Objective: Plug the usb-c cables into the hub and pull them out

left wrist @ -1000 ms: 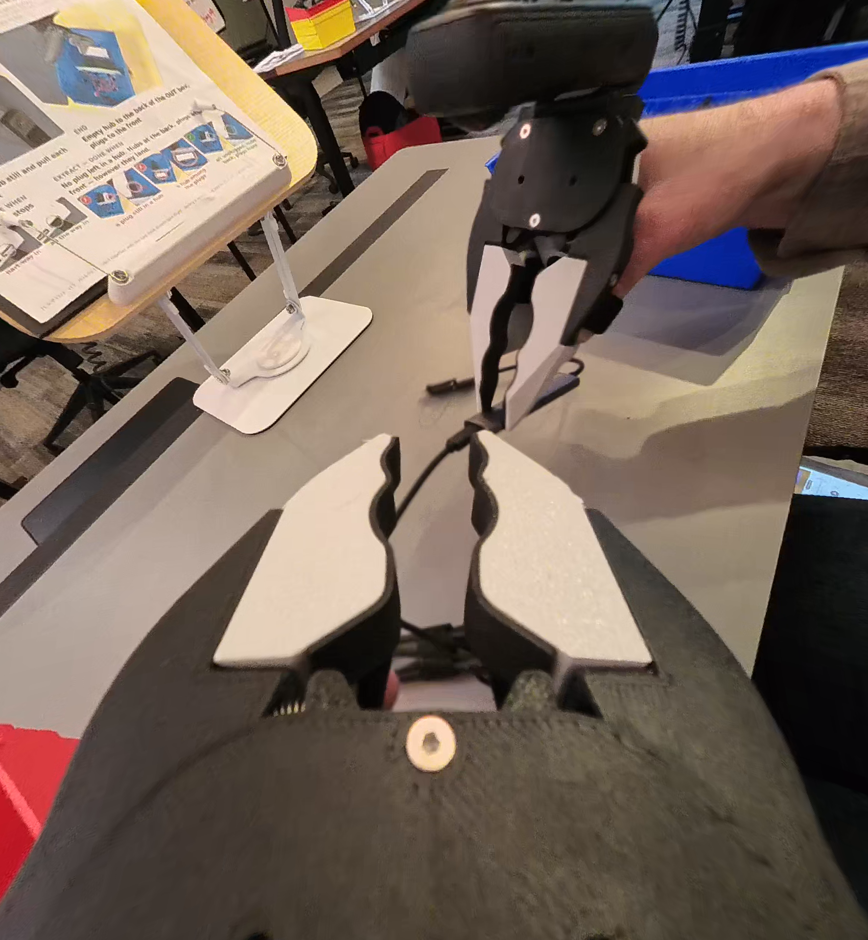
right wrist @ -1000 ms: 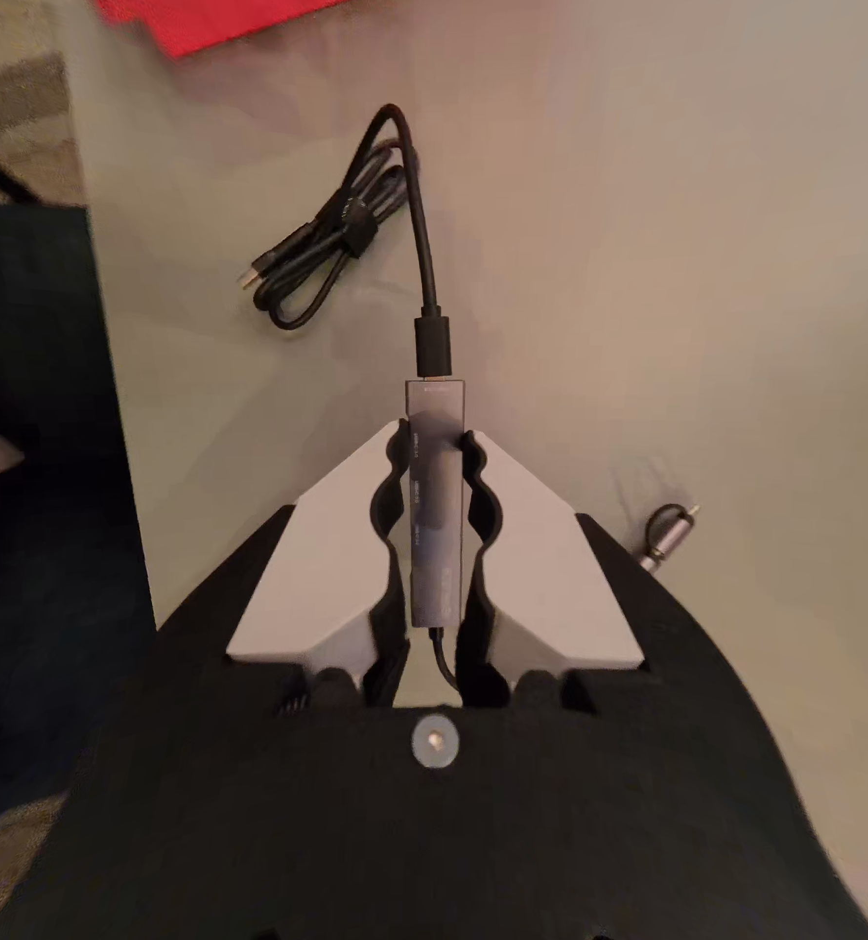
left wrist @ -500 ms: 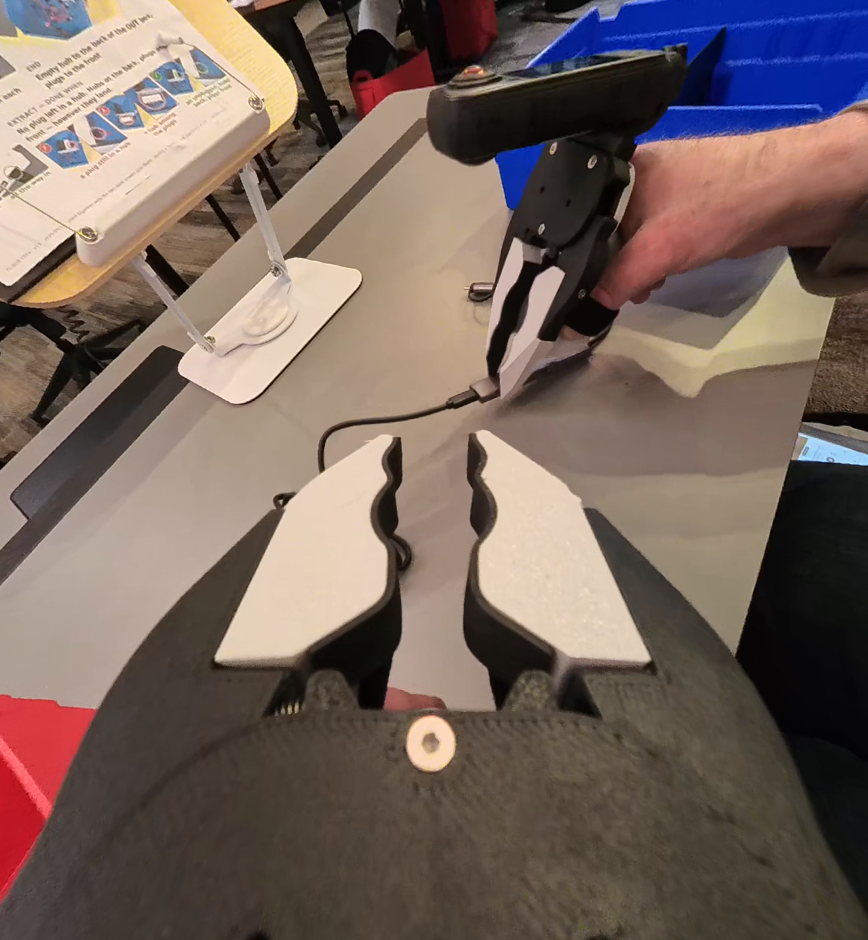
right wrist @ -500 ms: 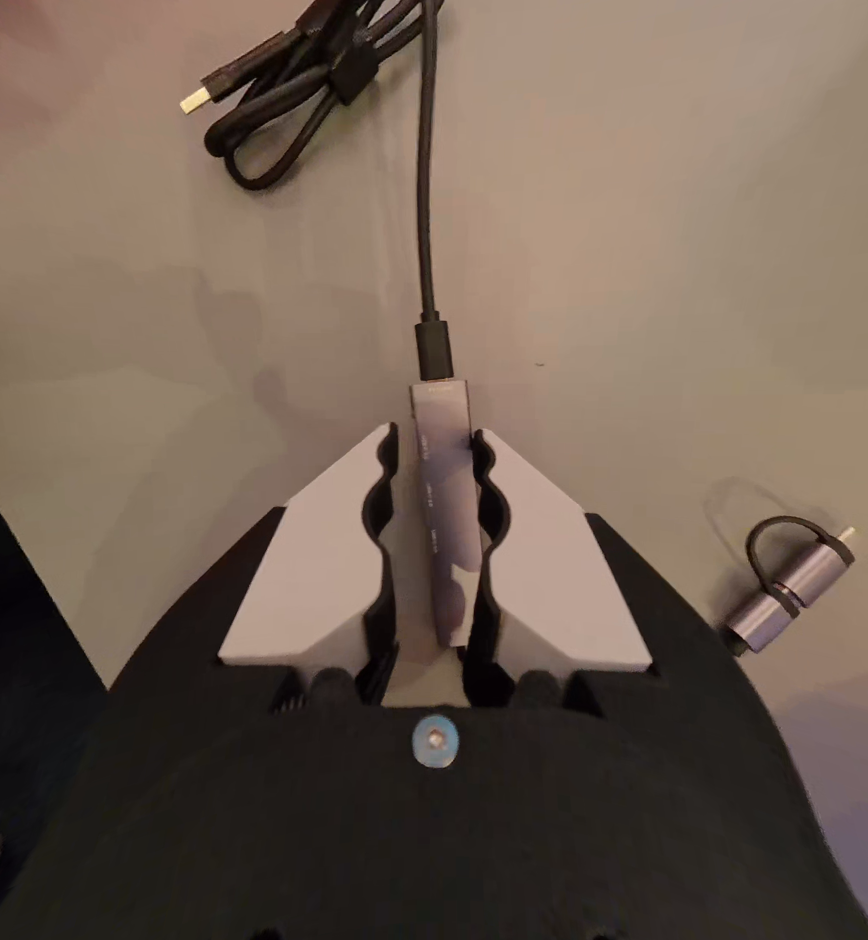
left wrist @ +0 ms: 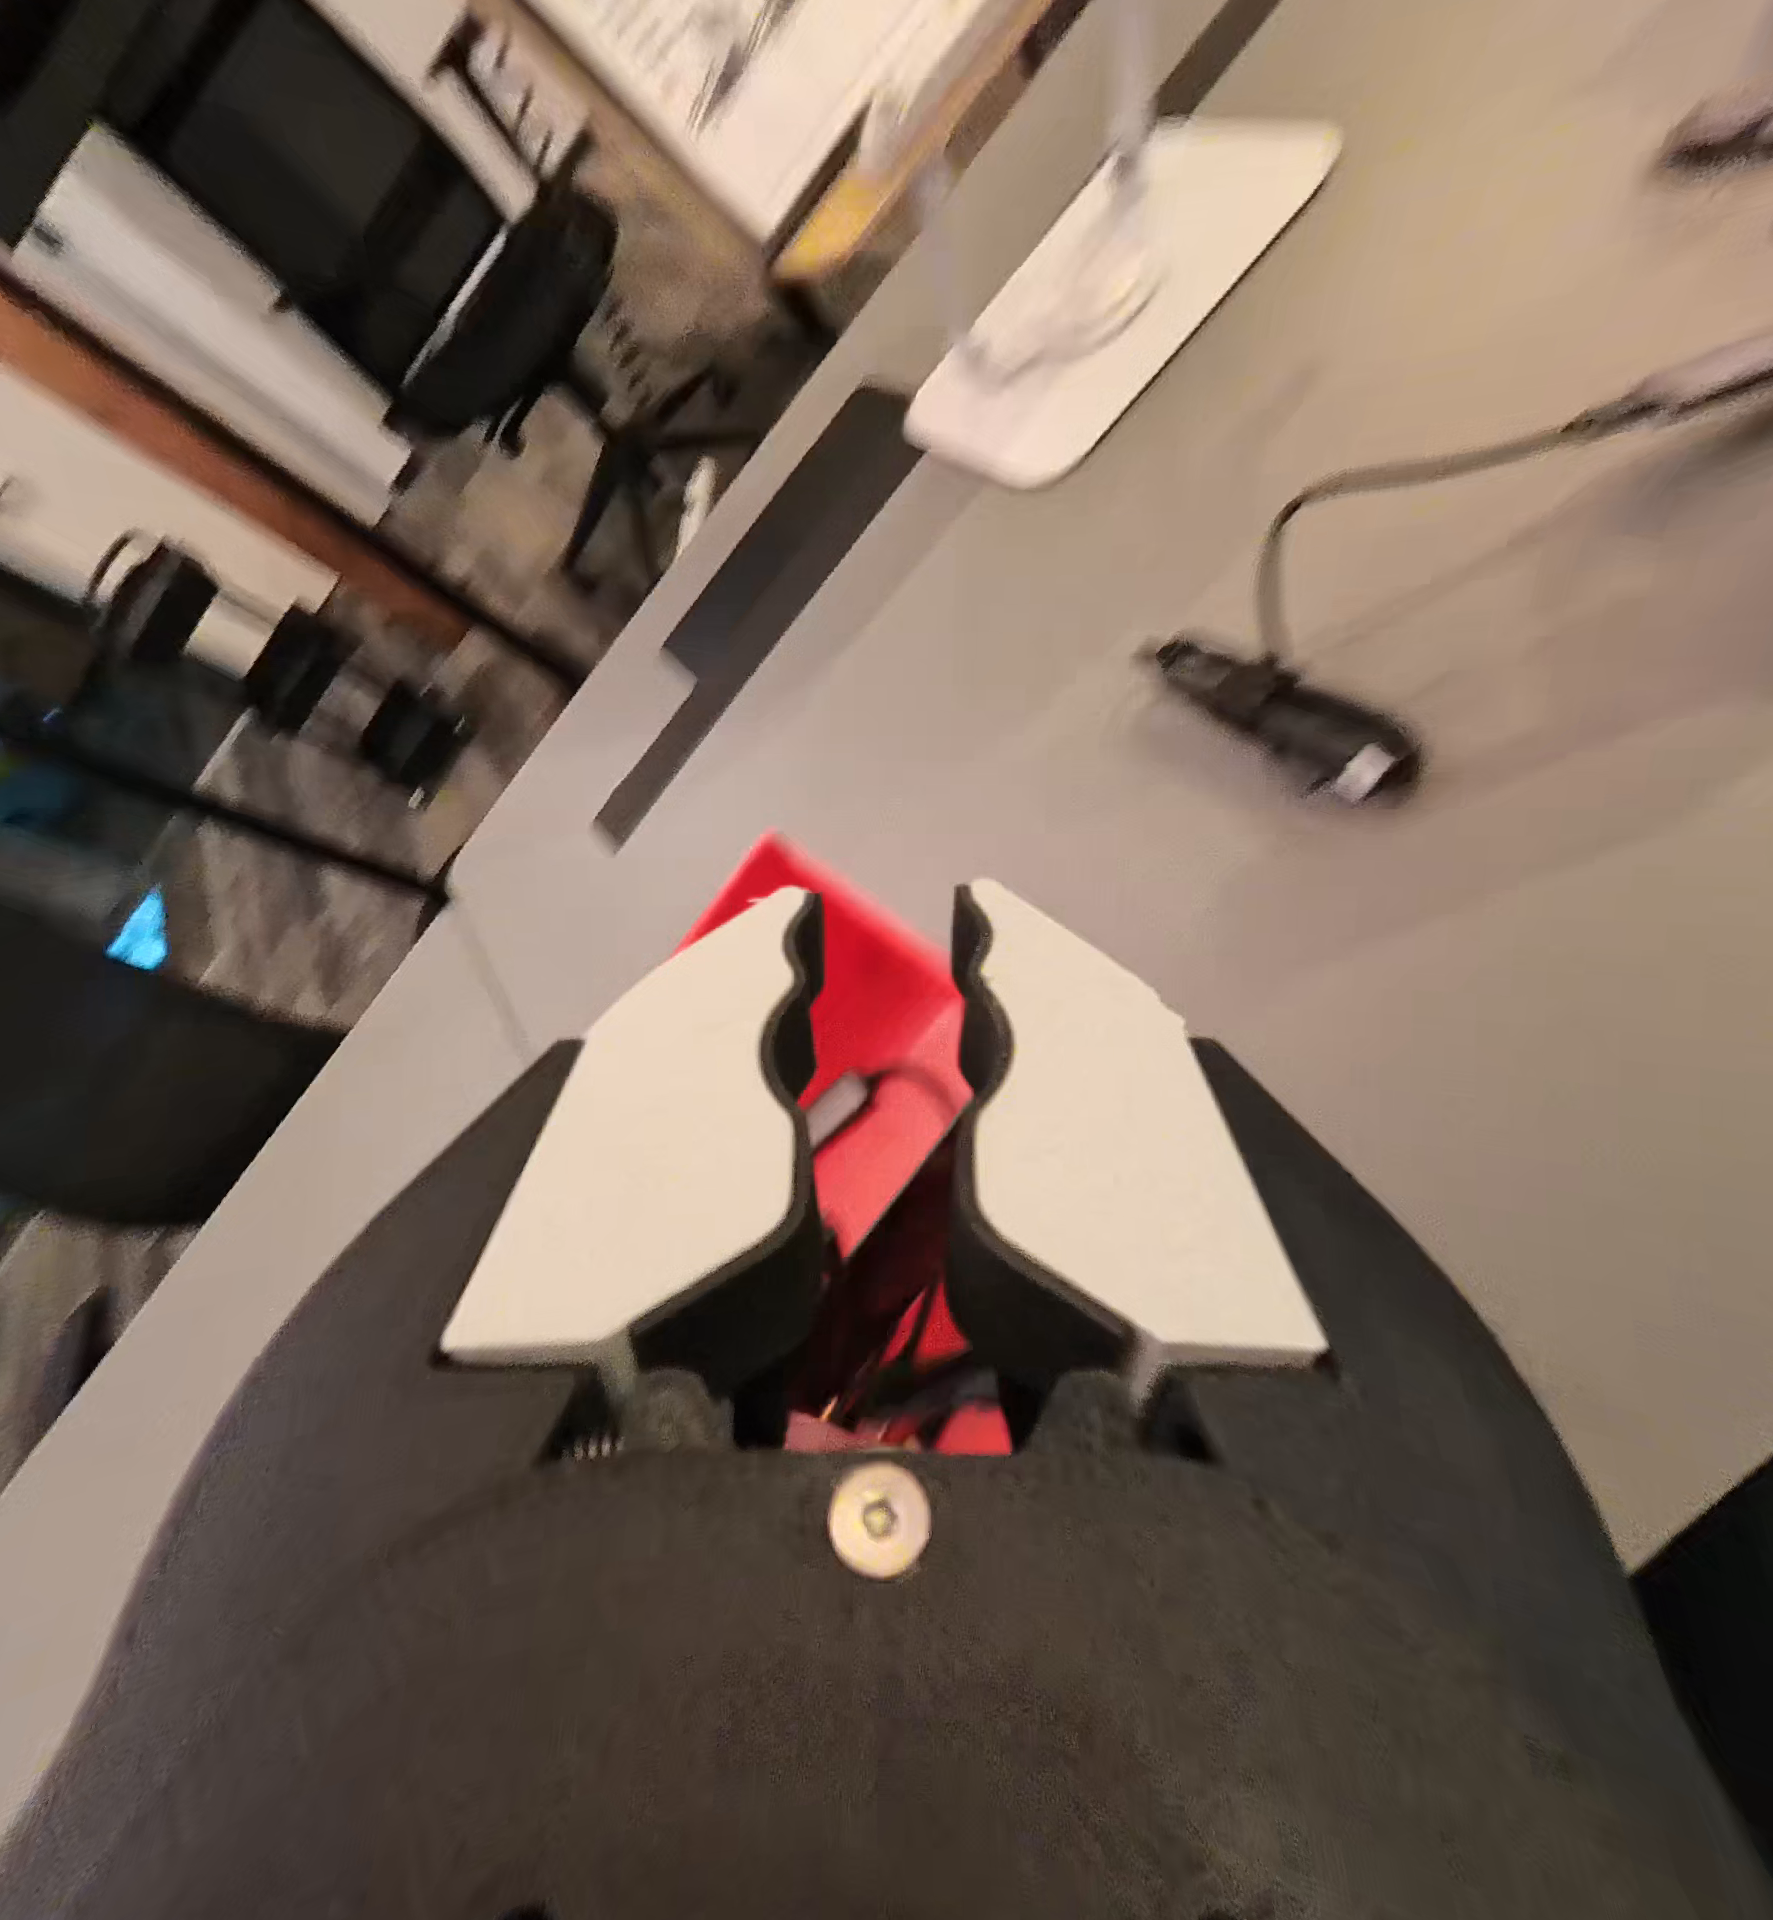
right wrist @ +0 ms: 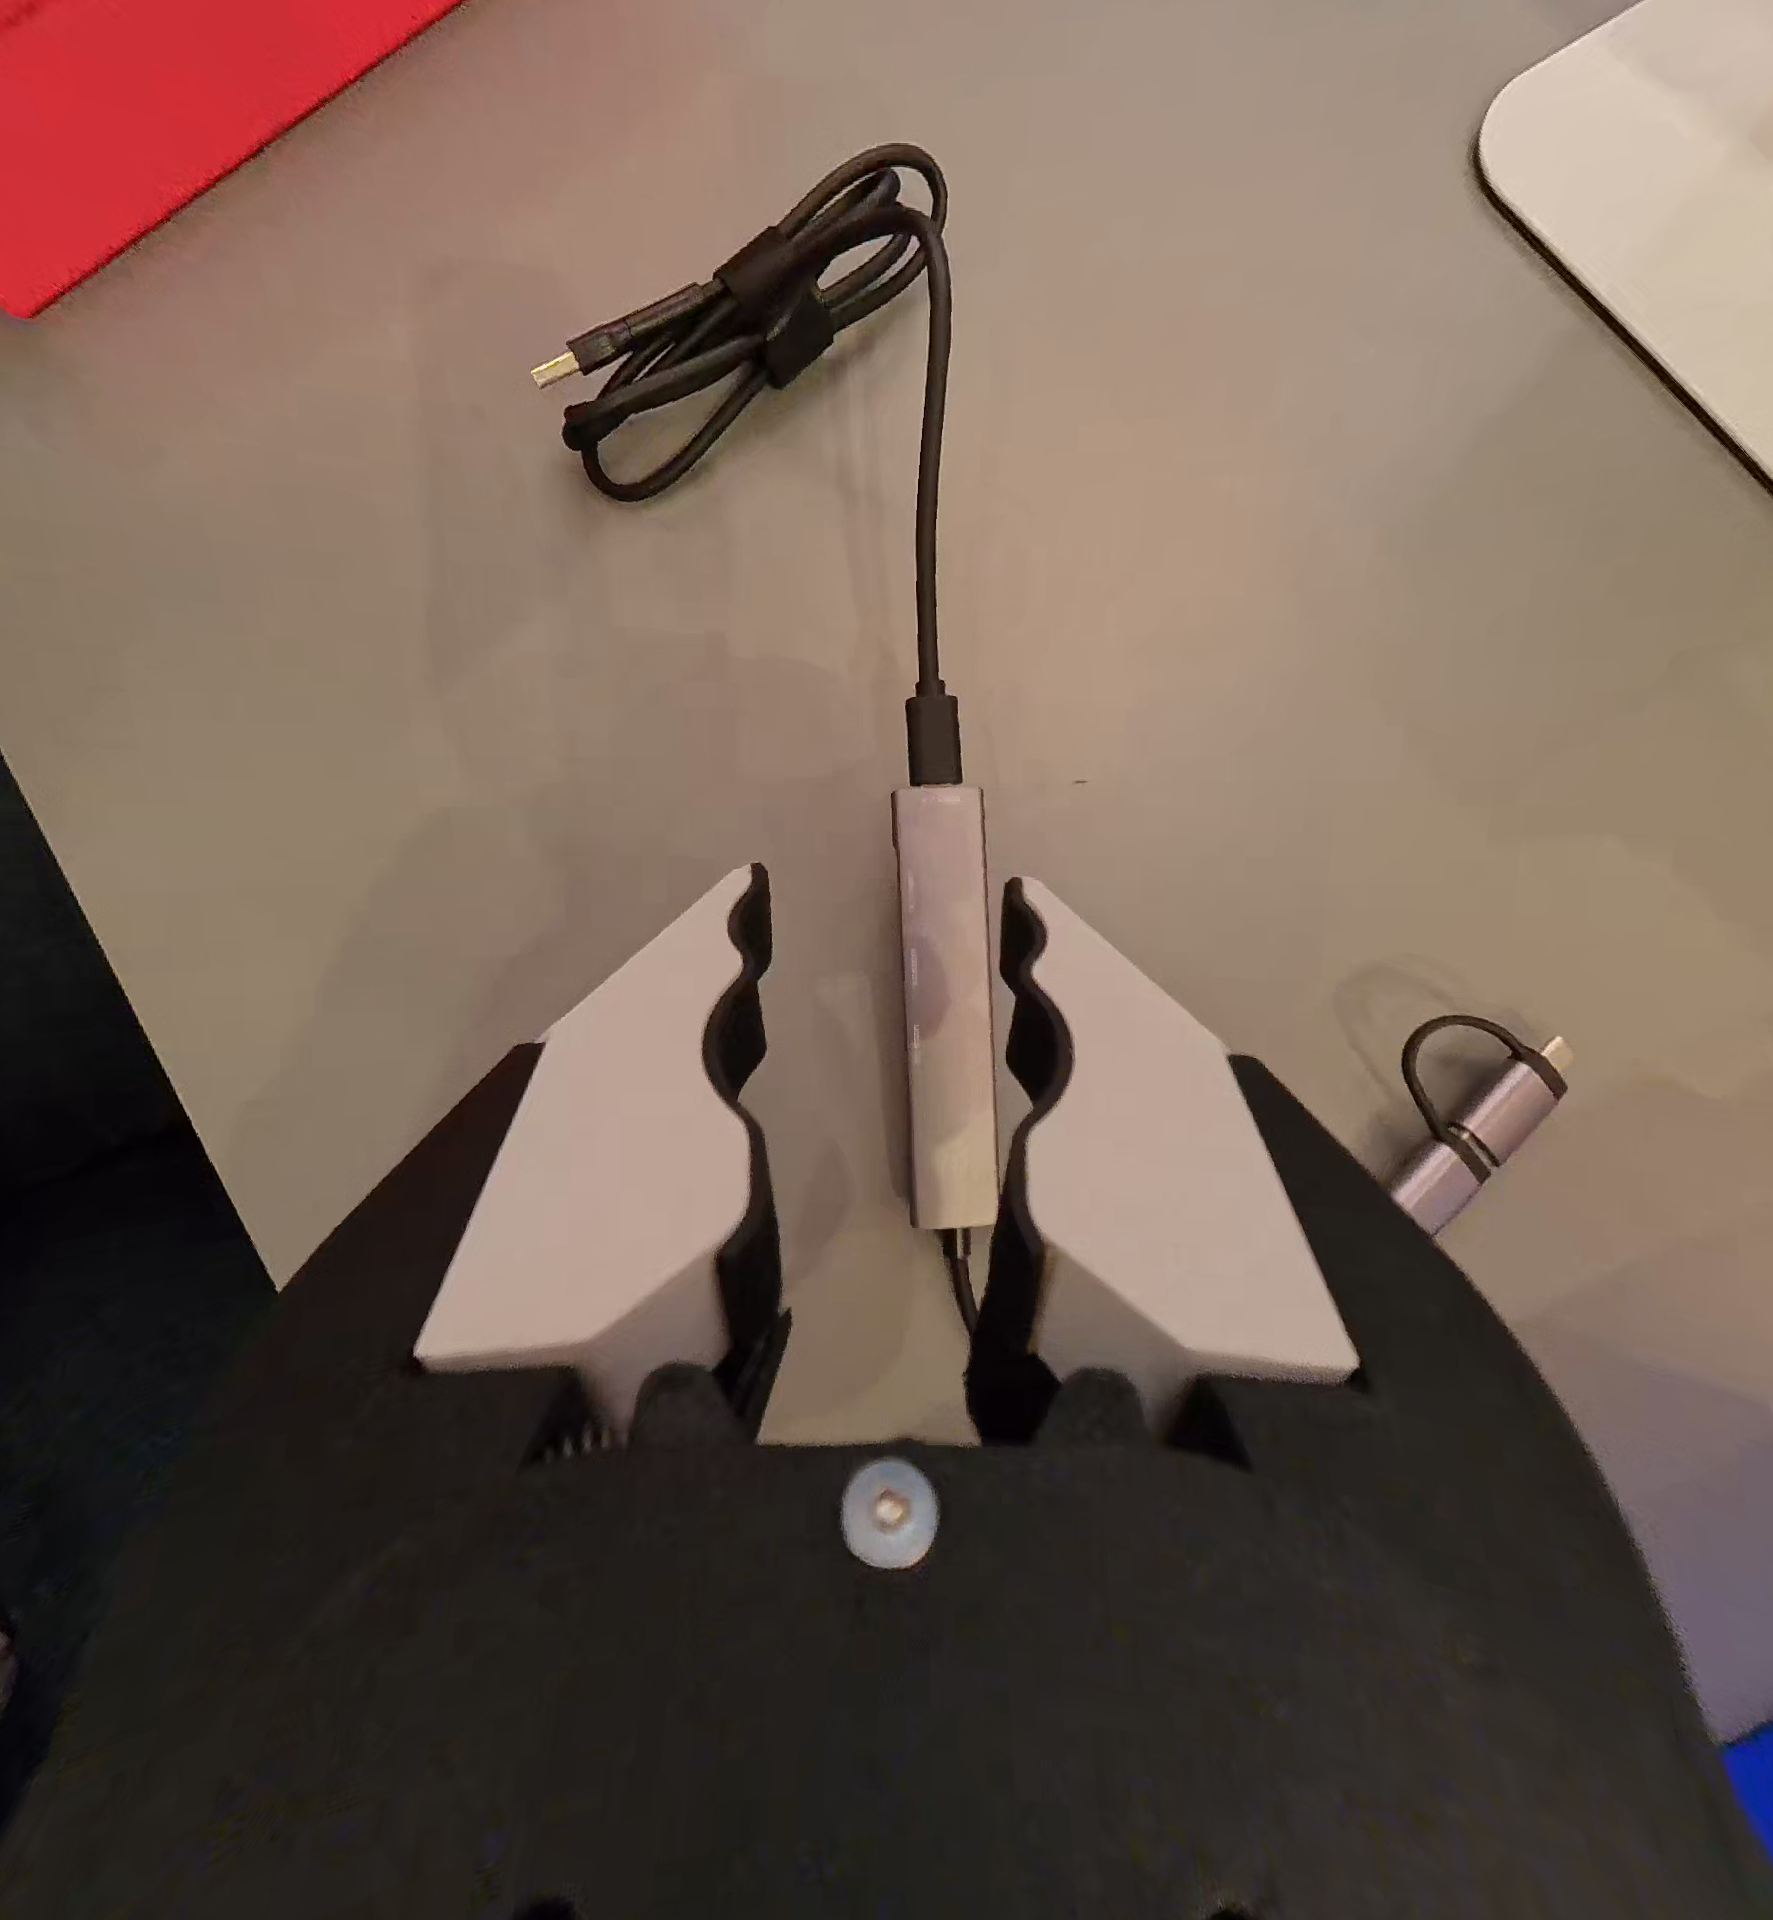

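The hub (right wrist: 942,1003), cable (right wrist: 929,499) plugged in, lies freed between the right gripper (right wrist: 887,891)'s newly parted fingers; the left gripper (left wrist: 880,902), unclenched and empty, has swung toward the red bin (left wrist: 866,997).

Right wrist view: hub (right wrist: 944,997) lies on table (right wrist: 1277,623), frame centre, between fingers of right gripper (right wrist: 884,883), nearer right-hand finger. Cable (right wrist: 932,499) plugged into hub's far end, runs up to bundled coil (right wrist: 757,322) upper centre-left. Adapter (right wrist: 1474,1132) right of hub, apart. Stand base (right wrist: 1692,229) upper right. Bin (right wrist: 134,114) upper left.

Left wrist view: left gripper (left wrist: 882,894) over bin; coil upper right.
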The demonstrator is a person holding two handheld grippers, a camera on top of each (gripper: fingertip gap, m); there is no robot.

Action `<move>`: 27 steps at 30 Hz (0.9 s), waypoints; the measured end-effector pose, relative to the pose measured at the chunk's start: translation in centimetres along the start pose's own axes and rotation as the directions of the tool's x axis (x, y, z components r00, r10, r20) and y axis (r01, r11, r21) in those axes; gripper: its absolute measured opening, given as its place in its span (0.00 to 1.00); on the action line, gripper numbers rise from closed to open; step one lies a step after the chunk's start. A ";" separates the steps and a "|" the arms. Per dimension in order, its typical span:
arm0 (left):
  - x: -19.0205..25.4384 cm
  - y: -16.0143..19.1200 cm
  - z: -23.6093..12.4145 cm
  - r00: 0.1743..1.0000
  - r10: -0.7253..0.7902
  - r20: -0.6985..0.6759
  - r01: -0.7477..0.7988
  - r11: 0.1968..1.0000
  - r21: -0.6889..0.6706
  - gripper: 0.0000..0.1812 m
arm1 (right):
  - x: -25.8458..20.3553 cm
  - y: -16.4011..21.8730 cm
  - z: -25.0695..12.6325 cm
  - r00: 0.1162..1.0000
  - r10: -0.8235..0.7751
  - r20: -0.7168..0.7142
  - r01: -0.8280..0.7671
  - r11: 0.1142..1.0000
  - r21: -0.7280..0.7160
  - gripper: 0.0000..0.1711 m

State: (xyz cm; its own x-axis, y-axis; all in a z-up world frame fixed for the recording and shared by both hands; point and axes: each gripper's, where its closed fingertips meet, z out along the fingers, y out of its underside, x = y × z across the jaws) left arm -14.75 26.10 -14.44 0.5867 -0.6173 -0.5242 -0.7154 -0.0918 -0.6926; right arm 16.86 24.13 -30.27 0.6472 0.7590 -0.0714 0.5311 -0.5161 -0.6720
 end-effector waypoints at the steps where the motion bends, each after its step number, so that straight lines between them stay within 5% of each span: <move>1: -1.1 1.9 -0.1 1.000 0.016 0.027 -0.014 0.998 -0.062 0.13 | 0.0 0.0 0.0 1.000 0.002 0.001 -0.002 1.000 0.003 0.24; 5: -3.1 9.2 0.5 0.999 0.011 0.035 -0.002 0.967 -0.254 0.12 | -0.6 0.6 0.4 1.000 0.007 0.020 -0.007 1.000 -0.009 0.25; 11: -2.5 16.1 3.1 0.997 -0.081 -0.008 0.073 0.935 -0.347 0.14 | -1.3 0.8 0.9 0.999 0.004 0.039 -0.003 1.000 -0.009 0.25; 17: -1.6 18.2 5.8 0.998 -0.064 0.001 0.060 0.928 -0.367 0.09 | -1.8 0.3 1.3 0.998 -0.012 0.056 0.012 1.000 -0.006 0.24; 27: -1.9 17.5 4.2 0.993 -0.114 -0.028 0.098 0.936 -0.338 0.05 | -1.2 0.8 1.4 0.999 -0.003 0.053 0.003 1.000 -0.003 0.23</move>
State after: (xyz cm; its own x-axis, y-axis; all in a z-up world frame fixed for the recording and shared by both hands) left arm -26.75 28.94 -27.66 0.6538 -0.6244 -0.4274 -0.7402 -0.4106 -0.5324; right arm 15.71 23.40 -31.75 0.6154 0.7807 -0.1086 0.5350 -0.5149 -0.6698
